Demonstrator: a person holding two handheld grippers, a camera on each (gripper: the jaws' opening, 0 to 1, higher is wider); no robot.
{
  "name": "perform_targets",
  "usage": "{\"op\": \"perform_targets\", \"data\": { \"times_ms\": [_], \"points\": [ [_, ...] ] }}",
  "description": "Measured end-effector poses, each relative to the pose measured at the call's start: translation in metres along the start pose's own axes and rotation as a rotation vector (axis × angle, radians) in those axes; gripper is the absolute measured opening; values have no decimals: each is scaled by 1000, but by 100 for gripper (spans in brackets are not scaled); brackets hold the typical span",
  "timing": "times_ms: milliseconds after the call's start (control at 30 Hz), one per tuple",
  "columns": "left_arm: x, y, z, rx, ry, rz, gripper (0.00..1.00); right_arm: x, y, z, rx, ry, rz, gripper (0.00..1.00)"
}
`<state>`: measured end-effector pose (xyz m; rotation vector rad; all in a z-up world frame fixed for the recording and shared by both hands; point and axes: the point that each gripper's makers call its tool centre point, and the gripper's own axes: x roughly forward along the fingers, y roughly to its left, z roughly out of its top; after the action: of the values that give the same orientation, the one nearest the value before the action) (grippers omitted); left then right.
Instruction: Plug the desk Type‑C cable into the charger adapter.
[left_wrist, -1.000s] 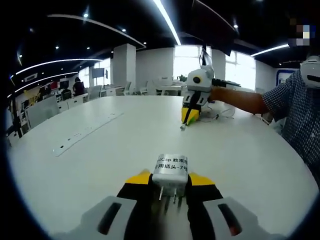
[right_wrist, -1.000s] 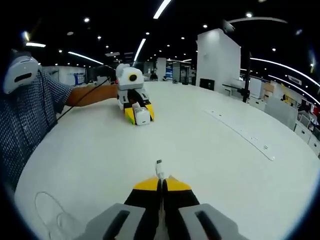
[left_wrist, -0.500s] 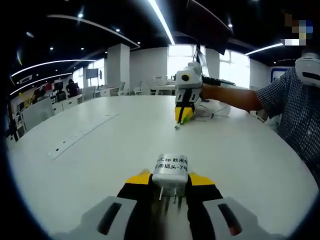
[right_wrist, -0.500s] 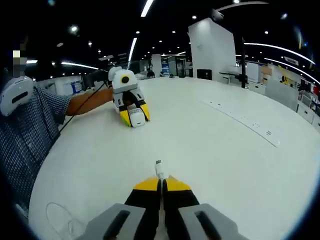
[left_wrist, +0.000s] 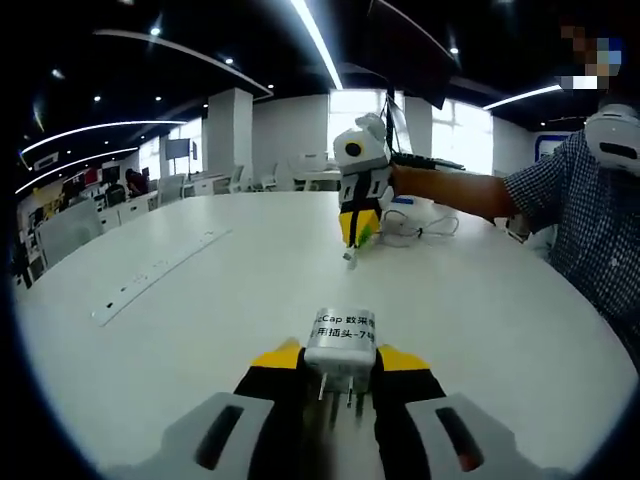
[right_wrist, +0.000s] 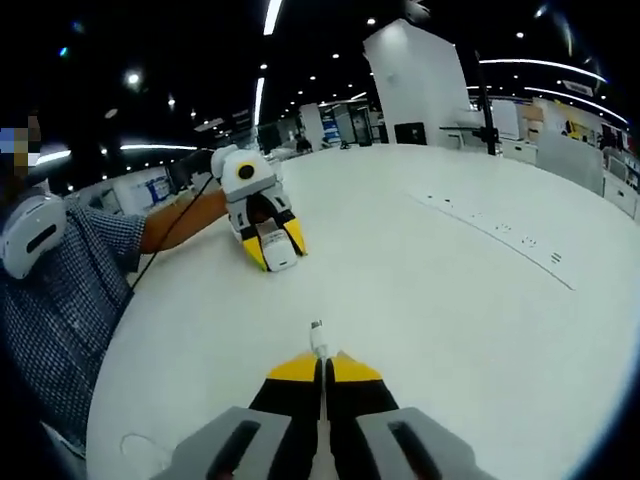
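The left gripper (left_wrist: 338, 372) has its fingers clamped on the white charger adapter (left_wrist: 340, 340), prongs toward the camera. The right gripper (right_wrist: 322, 372) has its fingers pinched tight on the Type-C cable (right_wrist: 318, 338), plug tip poking out ahead. Both sit above the white desk (right_wrist: 450, 290), well apart and facing each other. To mate them cleanly, line the plug up with the adapter's far face, whose port is hidden here, square the two, then close in slowly.

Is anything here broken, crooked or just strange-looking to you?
Nothing stands out. The left gripper holds the white charger adapter squarely, and the right gripper pinches the cable with its Type-C plug poking out straight. The white table looks clean, with no spills or damage visible.
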<state>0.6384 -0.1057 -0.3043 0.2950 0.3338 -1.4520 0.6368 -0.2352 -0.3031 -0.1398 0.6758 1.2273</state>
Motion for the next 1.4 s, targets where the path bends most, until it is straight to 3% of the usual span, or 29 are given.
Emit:
{"op": "perform_targets", "data": {
  "times_ms": [767,1400],
  "points": [
    [11,3,6,64,-2,-21,26,40,20,21,34,51,106,4],
    [17,4,9,77,-27,-40,26,64,21,32,51,59,153,4]
  ]
}}
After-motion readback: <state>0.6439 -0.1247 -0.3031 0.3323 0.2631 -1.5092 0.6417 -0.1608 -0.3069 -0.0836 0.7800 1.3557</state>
